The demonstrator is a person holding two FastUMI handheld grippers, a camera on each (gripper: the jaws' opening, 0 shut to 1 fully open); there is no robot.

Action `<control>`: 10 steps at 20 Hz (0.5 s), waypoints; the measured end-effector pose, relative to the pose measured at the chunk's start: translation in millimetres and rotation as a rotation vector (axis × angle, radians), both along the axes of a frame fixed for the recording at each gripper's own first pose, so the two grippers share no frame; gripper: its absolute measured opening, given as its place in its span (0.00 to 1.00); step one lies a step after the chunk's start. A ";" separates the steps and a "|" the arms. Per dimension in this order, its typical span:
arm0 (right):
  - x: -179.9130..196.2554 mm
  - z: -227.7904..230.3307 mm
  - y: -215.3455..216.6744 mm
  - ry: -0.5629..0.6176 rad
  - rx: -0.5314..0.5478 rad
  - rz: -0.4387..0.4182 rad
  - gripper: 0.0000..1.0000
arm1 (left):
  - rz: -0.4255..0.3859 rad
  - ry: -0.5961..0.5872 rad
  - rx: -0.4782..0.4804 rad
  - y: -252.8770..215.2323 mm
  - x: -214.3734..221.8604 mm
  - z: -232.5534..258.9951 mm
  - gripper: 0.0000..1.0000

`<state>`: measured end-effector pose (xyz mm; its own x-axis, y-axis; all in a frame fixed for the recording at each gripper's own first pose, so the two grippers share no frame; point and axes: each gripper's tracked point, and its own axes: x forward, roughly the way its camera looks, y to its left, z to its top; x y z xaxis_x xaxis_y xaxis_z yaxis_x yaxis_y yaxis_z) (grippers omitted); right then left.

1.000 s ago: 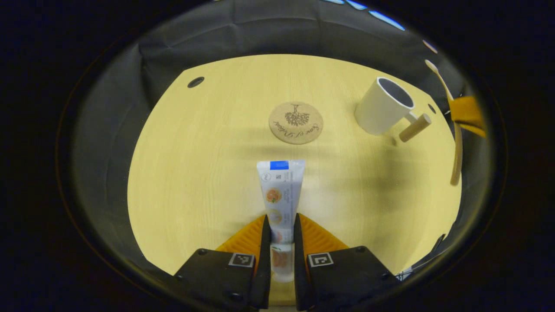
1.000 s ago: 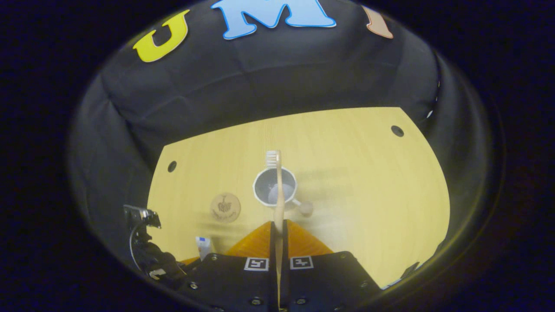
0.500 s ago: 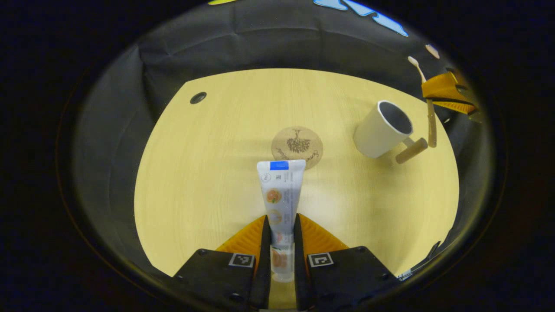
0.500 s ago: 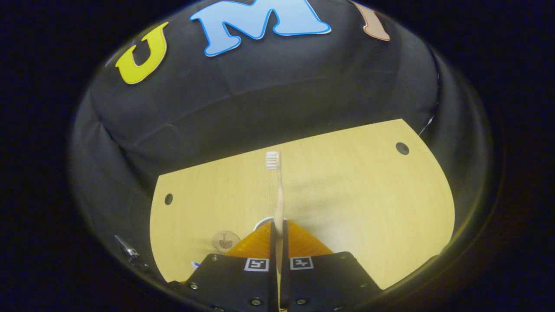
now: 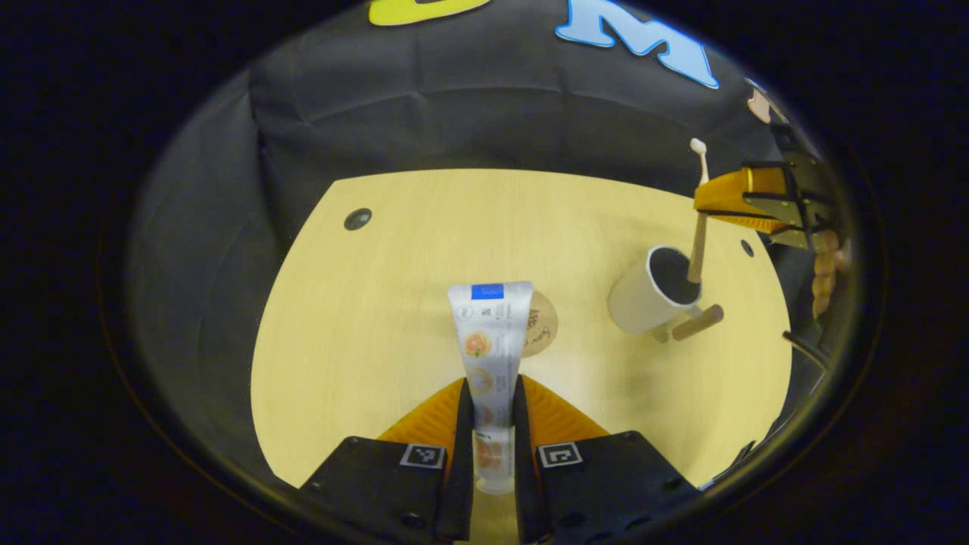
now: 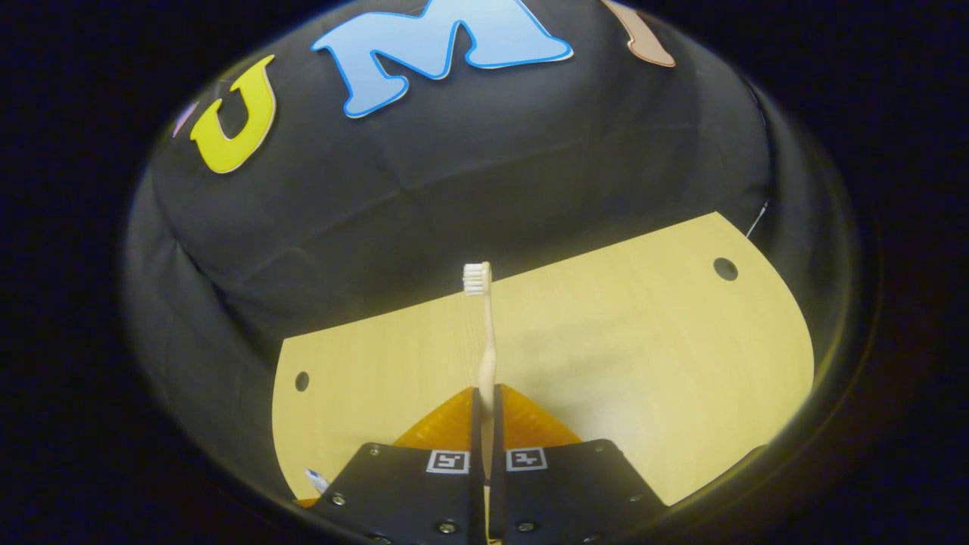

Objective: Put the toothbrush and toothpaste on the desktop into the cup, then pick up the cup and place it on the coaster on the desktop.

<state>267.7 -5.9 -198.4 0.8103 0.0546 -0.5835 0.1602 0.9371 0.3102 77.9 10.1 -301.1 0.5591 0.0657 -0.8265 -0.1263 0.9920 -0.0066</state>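
Right gripper point(image 5: 715, 200) clamped on toothbrush point(image 5: 696, 250), tail end dipping into cup point(image 5: 652, 291) near desk's right edge. Left gripper point(image 5: 489, 401) clamped on toothpaste point(image 5: 488, 333), held above desk. Nothing released into cup yet; coaster point(image 5: 542, 325) unused.

The white toothpaste point(image 5: 490, 356) tube juts forward from the left tongs point(image 5: 492, 424). The pale toothbrush point(image 5: 697, 227) stands bristles-up in the right tongs point(image 6: 486, 424), its lower end inside the white cup point(image 5: 651, 291), with the cork coaster point(image 5: 541, 325) just beyond the tube.

the toothpaste point(image 5: 490, 341) hides part of the coaster point(image 5: 542, 325) behind it.
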 end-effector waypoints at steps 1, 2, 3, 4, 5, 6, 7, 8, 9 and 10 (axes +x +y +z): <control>2.1 -1.7 2.8 -0.019 -0.006 0.010 0.03 | 0.001 -0.014 -0.008 -1.1 0.7 9.8 0.30; 4.0 -2.5 5.8 -0.039 -0.002 0.016 0.03 | 0.003 -0.028 -0.016 -3.9 1.5 17.9 0.30; 4.8 -6.2 10.2 -0.045 0.009 0.020 0.03 | 0.006 -0.045 -0.020 -5.9 2.8 27.2 0.30; 5.0 -11.4 12.6 -0.041 0.021 0.021 0.03 | 0.005 -0.060 -0.023 -8.6 5.0 38.0 0.30; 4.0 -16.9 12.9 -0.037 0.024 0.018 0.03 | 0.004 -0.074 -0.023 -10.4 8.3 50.3 0.30; 3.6 -21.4 14.5 -0.033 0.026 0.020 0.03 | 0.004 -0.088 -0.025 -11.9 11.2 62.2 0.30; 3.4 -25.8 15.6 -0.032 0.023 0.022 0.03 | 0.002 -0.099 -0.028 -14.6 15.2 71.7 0.30; 3.1 -29.3 16.4 -0.032 0.019 0.025 0.03 | -0.001 -0.116 -0.037 -17.1 18.6 81.5 0.30; 1.5 -32.7 18.2 -0.033 0.019 0.030 0.03 | -0.004 -0.134 -0.044 -18.7 25.9 87.0 0.30; -2.0 -33.9 19.6 -0.036 0.023 0.034 0.03 | -0.003 -0.150 -0.047 -19.3 32.4 93.6 0.30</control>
